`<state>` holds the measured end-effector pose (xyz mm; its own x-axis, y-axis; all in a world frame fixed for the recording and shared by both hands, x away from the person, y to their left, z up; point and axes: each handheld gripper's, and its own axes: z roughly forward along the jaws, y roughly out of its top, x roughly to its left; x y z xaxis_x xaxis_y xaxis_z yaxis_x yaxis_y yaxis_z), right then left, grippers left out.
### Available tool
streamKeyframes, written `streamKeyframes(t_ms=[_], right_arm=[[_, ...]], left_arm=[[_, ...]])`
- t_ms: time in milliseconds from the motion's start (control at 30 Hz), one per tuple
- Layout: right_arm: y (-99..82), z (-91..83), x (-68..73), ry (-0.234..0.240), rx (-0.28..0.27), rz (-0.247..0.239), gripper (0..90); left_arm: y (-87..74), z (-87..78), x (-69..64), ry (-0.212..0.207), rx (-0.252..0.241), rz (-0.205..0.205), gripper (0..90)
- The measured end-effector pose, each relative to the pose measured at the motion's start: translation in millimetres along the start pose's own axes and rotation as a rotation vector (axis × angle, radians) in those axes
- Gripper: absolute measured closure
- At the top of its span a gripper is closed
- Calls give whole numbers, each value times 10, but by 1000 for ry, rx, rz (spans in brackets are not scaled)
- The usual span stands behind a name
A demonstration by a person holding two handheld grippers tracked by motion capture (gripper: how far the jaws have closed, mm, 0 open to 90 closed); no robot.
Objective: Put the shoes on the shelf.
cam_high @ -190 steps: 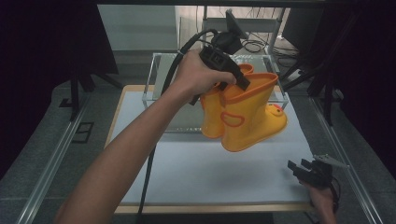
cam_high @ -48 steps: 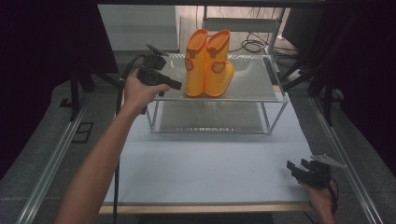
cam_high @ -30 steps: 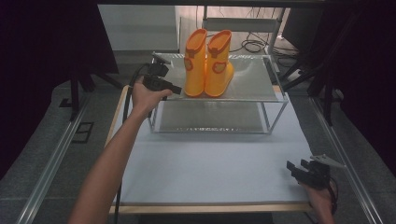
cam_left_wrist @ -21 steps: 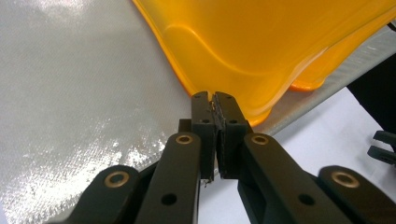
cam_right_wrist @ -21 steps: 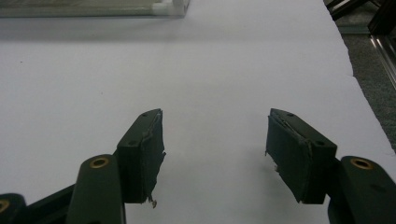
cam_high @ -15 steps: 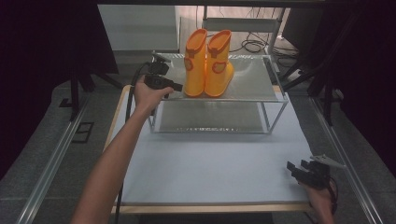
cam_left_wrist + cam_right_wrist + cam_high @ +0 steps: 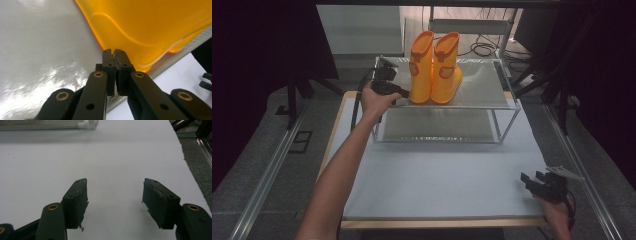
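- Standing on the top level of the rack (image 7: 492, 97), the boots (image 7: 434, 67) look already placed: both are upright, side by side and touching each other.
- The left gripper (image 7: 398, 91) is at the heel side of the nearer boot (image 7: 155, 27). In the left gripper view its jaws are pressed together with nothing between them, and their tips are just at the orange sole edge, touching it or almost; I cannot tell which.
- Closed jaws at the sole suggest, in my judgement, a small push to set the pair straight, not a grasp. So the main placing seems done, and what is left is perhaps a last adjustment and taking the hand away.
- The right gripper (image 7: 537, 182) rests low on the white table (image 7: 105, 157), well apart from the rack. Its jaws are spread wide and nothing is between them; only bare table lies ahead of its fingers (image 7: 76, 202).
- Each boot has its shaft vertical, with the opening up. The foot's long axis lies level on the shelf: the toes point away from the left fingertips, toward the right end of the rack and slightly toward the person, and the heels are on the side of those fingertips.
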<state>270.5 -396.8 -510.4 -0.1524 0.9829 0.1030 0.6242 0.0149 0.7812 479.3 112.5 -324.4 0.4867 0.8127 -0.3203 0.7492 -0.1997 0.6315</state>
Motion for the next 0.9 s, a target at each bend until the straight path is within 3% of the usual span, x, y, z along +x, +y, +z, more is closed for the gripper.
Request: streamKeyframes(t_ms=[133,700,900], right_arm=[[-1,-3,-17,-4,1,11,364],[-10,38,14,1,8,3,364],[-6,40,24,4,8,2,364]], left_arm=[[2,13,-6,-11,-12,-23,893],[11,24,-83,14,-13,-21,900],[28,54,-150,-3,-15,-15,900]])
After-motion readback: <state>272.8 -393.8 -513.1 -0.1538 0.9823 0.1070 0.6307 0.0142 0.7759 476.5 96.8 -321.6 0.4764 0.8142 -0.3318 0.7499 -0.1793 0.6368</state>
